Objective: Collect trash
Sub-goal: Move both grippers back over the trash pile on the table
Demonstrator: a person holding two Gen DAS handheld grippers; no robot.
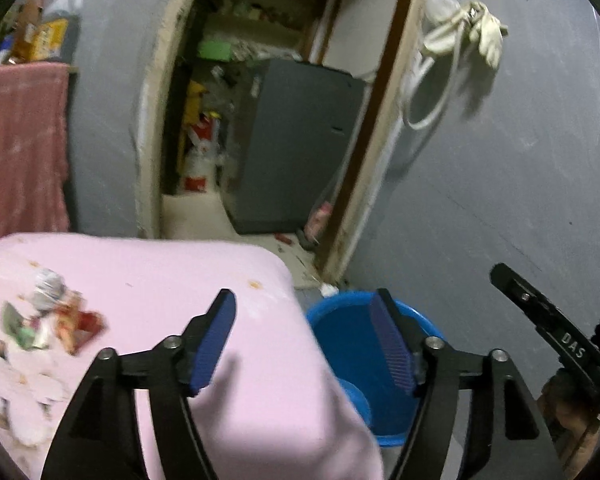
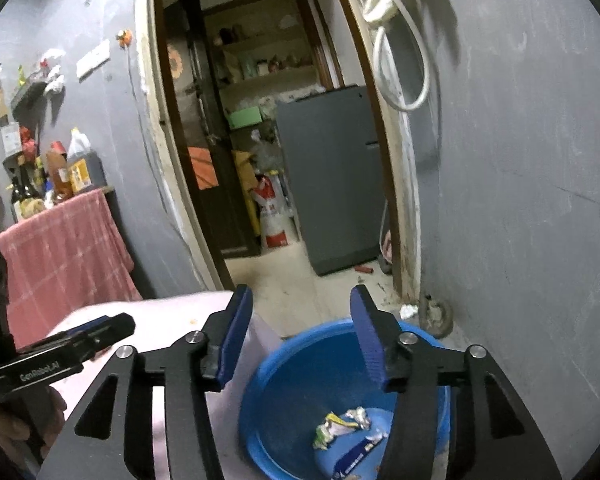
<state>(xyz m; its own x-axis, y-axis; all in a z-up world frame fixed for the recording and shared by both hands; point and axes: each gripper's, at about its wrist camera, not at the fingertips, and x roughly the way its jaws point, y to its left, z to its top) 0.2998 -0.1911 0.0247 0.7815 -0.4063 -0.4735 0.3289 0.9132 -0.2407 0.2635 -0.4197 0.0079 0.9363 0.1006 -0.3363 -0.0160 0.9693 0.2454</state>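
While a few crumpled wrappers [image 2: 350, 432] already sit at the bottom of the blue tub [image 2: 284, 380], we've got more wrappers [image 1: 56, 320] (blurry, foil and red ones) lying on the pink-covered tabletop [image 1: 220, 264] just beside it. Our right gripper [image 2: 300, 336] hangs over the tub with fingers spread and nothing in them. Our left gripper [image 1: 306, 344] is released too, straddling the tabletop's edge and the tub [image 1: 340, 332].
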